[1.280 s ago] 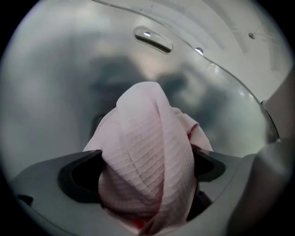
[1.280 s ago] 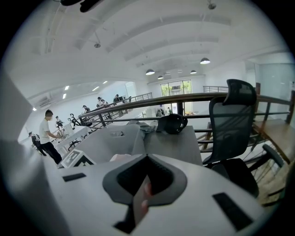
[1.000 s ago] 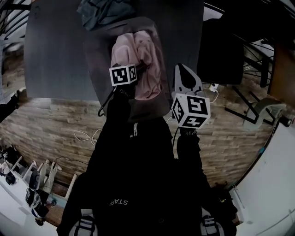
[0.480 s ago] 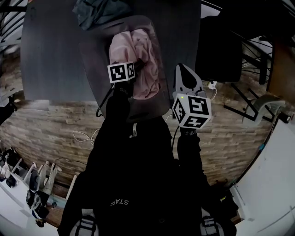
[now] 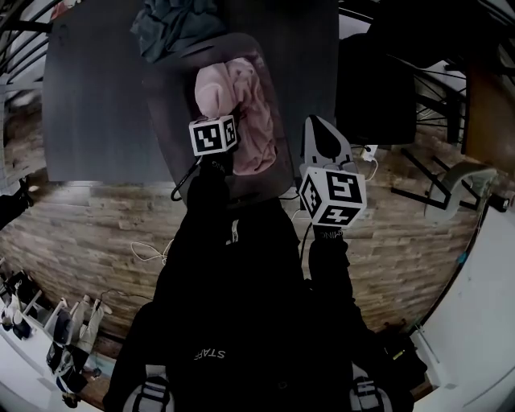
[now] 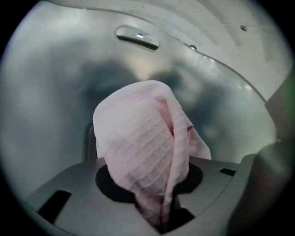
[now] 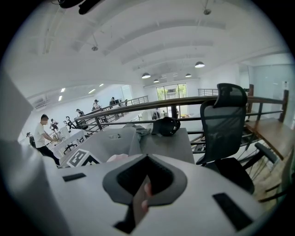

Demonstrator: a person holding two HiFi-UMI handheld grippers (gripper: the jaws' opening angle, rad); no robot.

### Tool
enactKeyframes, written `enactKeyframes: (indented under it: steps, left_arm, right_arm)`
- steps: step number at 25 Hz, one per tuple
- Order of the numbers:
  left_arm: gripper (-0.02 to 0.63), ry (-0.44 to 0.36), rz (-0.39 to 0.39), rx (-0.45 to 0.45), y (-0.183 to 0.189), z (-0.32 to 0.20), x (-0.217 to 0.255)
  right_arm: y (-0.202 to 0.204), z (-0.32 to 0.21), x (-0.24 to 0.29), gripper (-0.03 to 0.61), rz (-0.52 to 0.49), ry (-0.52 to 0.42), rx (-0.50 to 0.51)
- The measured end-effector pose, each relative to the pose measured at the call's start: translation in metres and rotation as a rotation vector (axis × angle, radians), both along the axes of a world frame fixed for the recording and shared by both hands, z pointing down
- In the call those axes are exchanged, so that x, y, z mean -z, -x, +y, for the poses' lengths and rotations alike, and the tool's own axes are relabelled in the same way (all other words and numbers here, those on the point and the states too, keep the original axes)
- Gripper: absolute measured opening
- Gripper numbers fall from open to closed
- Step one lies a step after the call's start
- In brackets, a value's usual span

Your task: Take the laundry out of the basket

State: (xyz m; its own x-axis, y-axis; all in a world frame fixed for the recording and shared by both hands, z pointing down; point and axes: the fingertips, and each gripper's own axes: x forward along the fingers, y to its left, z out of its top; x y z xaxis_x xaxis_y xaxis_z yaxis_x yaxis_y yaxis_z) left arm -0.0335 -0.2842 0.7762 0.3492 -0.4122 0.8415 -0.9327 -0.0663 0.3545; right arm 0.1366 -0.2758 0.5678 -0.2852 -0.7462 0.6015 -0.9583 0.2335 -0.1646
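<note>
Since a second ago the left gripper point(image 6: 156, 214) has gone from fingers spread wide to fingers closing, and its marker cube has drawn slightly back toward the near edge of the bench point(image 5: 96, 96). A fold of the pink cloth point(image 6: 147, 138) now stands between those fingers. It is pinched thin low in the gap and bulges up above it in a waffle-textured hump, so the fingers look to be grasping it already. The rest of the pink laundry lies in the basket point(image 5: 169, 113), filling most of its floor. The basket stands at the near edge of the bench, right in front of the person, which puts its contents within a straight downward reach. The left gripper points down inside it, with the grey inner wall and a handle slot point(image 6: 137, 38) behind the cloth.

The right gripper point(image 7: 143, 193) hangs beside the basket on its right, off the bench's near edge. Its fingers are clenched together on nothing, probably kept clear while the left takes the first piece. A heap of dark clothes point(image 5: 173, 24) lies at the far edge of the bench, just beyond the basket. Judging by the full basket, the emptying is near its start.
</note>
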Motion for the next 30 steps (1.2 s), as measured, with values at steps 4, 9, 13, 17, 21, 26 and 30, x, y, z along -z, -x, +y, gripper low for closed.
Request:
enactKeyframes:
  steps: [4,9,13,17,21,26,30]
  left_arm:
    - [0.166,-0.052,-0.001,-0.01,-0.005,0.001,0.029]
    - [0.164,-0.152,-0.019,-0.012,-0.004,0.0,0.081]
    - [0.164,-0.25,-0.011,-0.01,-0.002,0.002,0.128]
    - [0.164,-0.37,-0.015,-0.017,0.003,0.008,0.181]
    - [0.164,-0.488,-0.02,-0.017,0.008,0.022,0.24]
    - [0.164,-0.631,-0.013,-0.006,0.02,0.034,0.307]
    - [0.164,-0.725,-0.017,0.0,0.03,0.042,0.35]
  right_arm:
    - [-0.007,0.008,0.016,0.015,-0.005,-0.032,-0.019]
    - [-0.007,0.02,0.039,0.014,-0.017,-0.081,-0.03]
    - [-0.006,0.031,0.058,0.014,-0.021,-0.122,-0.033]
    - [-0.001,0.044,0.077,0.014,-0.028,-0.162,-0.03]
    - [0.006,0.063,0.107,0.014,-0.029,-0.212,-0.023]
    - [0.023,0.076,0.147,0.015,-0.024,-0.295,0.003]
    - [0.038,0.08,0.174,0.014,-0.015,-0.36,0.027]
